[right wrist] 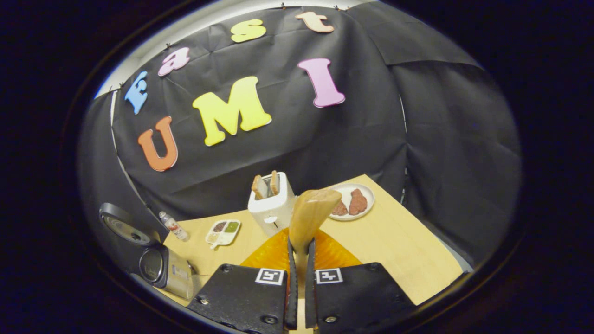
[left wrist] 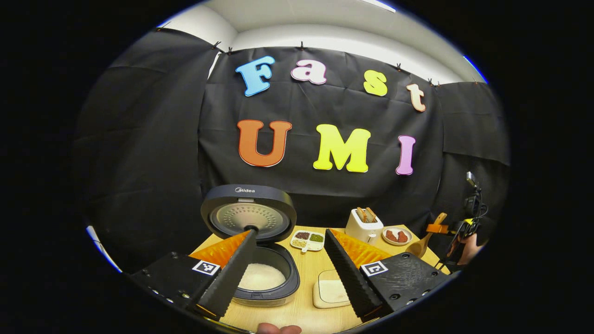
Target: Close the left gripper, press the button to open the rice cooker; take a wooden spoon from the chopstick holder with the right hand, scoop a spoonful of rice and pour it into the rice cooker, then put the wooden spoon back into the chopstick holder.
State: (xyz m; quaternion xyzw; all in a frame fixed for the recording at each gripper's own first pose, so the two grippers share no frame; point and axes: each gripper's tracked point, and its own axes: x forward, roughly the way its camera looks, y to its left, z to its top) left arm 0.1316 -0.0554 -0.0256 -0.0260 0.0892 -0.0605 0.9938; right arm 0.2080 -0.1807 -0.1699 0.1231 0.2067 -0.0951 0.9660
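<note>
**Cooker open, spoon in right gripper**

Rice cooker (left wrist: pixel 260 273) lid up, rice inside, far left on table (right wrist: pixel 399 241). Left gripper (left wrist: pixel 290 269) jaws spread wide, holding nothing. Right gripper (right wrist: pixel 299 278) clenched on wooden spoon (right wrist: pixel 311 215) handle, bowl upward. Spoon likely light, stiff, smooth: grip mid-handle, keep bowl level.

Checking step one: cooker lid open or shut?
Open. The lid stands raised behind the cooker, white rice visible in the pot.
</note>
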